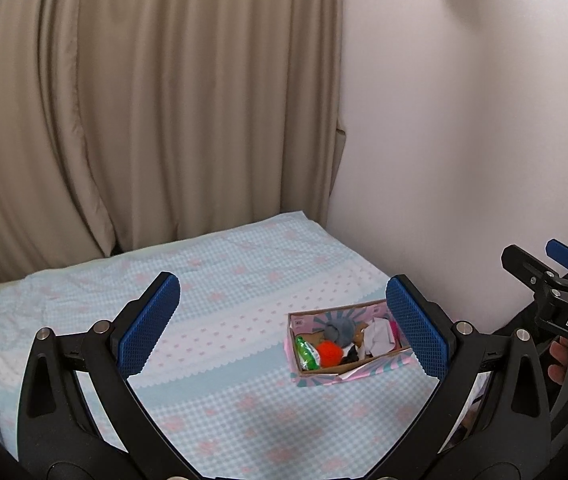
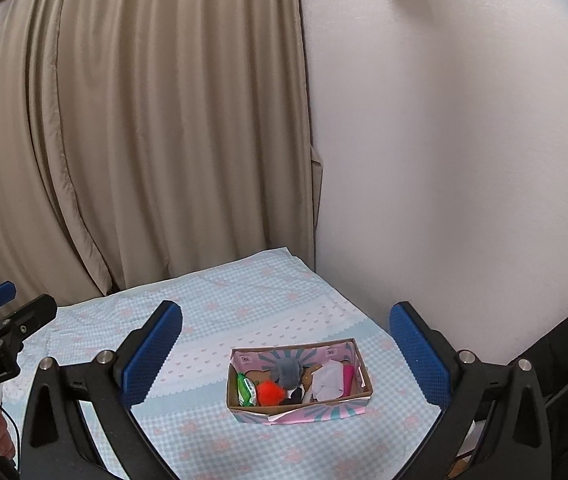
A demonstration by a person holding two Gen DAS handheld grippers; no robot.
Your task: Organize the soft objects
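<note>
A pink and teal cardboard box (image 1: 319, 376) (image 2: 303, 410) sits on the bed. It holds several soft objects: an orange pompom (image 1: 328, 353) (image 2: 271, 393), a green packet (image 1: 307, 354) (image 2: 246, 390), a grey soft piece (image 1: 339, 329) (image 2: 287, 372), white cloth (image 1: 379, 334) (image 2: 329, 382) and a pink item (image 2: 348, 378). My left gripper (image 1: 284, 328) is open and empty, held above the bed to the box's left. My right gripper (image 2: 285, 354) is open and empty, above the box. Each gripper shows at the edge of the other's view (image 1: 555, 292) (image 2: 0, 320).
The bed has a light blue sheet with pink flowers (image 1: 220, 304) (image 2: 204, 312). Beige curtains (image 1: 144, 100) (image 2: 144, 120) hang behind it. A pale wall (image 1: 463, 140) (image 2: 443, 160) borders the bed's right side, close to the box.
</note>
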